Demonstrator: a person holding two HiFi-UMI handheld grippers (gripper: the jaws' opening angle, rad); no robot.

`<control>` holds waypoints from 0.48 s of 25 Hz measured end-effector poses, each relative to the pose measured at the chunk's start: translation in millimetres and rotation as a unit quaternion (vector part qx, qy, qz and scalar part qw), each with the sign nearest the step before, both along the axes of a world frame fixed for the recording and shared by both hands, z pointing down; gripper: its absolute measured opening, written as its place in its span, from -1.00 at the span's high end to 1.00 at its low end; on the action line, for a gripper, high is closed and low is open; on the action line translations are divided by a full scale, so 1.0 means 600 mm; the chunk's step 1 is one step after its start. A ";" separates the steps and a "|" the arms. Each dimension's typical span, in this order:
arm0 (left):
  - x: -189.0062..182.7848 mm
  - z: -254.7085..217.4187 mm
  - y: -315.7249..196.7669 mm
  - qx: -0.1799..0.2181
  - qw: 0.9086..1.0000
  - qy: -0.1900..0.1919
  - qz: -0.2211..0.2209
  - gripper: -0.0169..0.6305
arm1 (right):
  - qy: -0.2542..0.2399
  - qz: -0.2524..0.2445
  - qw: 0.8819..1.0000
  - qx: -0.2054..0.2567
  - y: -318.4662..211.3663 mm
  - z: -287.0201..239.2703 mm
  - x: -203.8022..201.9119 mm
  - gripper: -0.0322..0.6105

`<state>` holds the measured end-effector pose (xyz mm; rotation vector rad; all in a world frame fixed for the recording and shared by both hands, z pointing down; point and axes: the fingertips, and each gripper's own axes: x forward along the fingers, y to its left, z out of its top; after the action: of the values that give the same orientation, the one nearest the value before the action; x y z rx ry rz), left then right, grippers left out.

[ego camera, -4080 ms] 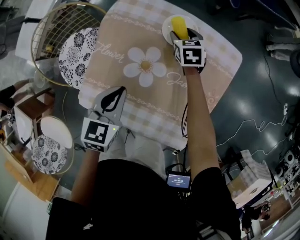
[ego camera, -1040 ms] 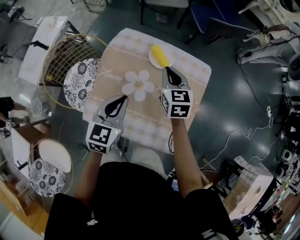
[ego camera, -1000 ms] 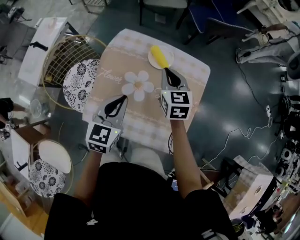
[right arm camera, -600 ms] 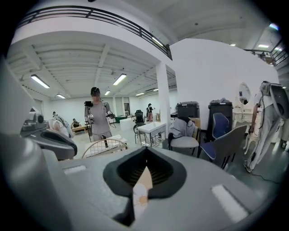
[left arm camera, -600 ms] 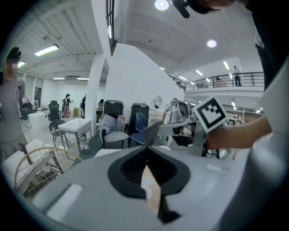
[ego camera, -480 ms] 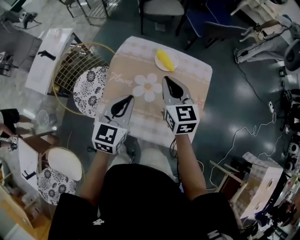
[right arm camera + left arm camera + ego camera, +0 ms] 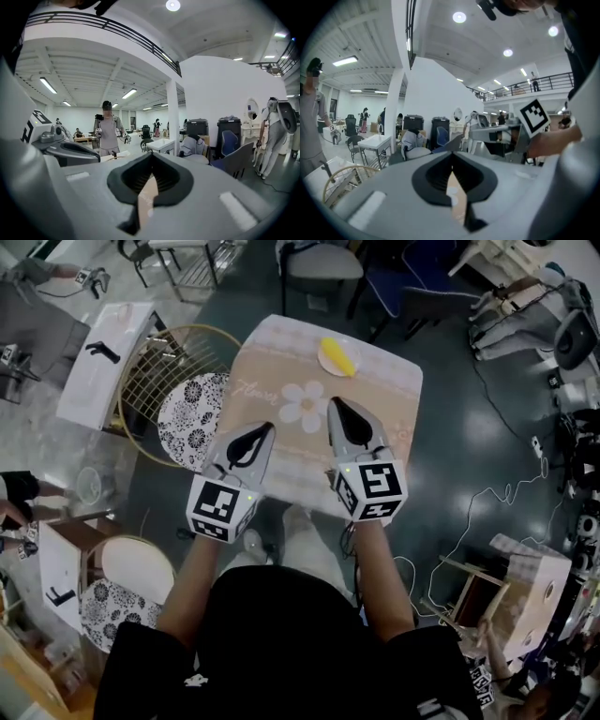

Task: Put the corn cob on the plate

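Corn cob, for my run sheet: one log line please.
corn cob: on plate | left gripper: shut, empty | right gripper: shut, empty

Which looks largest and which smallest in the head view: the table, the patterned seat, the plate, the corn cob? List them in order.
1. table
2. patterned seat
3. plate
4. corn cob, lying on the plate, nearly as long

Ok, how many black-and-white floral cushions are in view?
2. The first floral cushion lies in the gold wire chair left of the table; the second floral cushion is at the lower left edge. More may be hidden outside the view.
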<state>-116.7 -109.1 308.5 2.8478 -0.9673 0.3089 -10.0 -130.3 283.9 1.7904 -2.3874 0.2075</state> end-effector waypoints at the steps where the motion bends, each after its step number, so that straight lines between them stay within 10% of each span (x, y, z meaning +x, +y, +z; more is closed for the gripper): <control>1: -0.008 -0.006 0.009 0.004 1.000 0.002 0.003 0.93 | 0.000 0.000 1.000 0.004 0.012 -0.007 -0.010 0.89; 12: -0.077 -0.056 0.122 0.054 0.998 0.003 0.045 0.93 | 0.020 0.015 0.999 0.036 0.129 -0.056 -0.108 0.89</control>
<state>-163.1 -35.9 275.1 2.9941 -0.8814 0.2629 -74.7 -53.0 250.1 1.8453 -2.3702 0.0904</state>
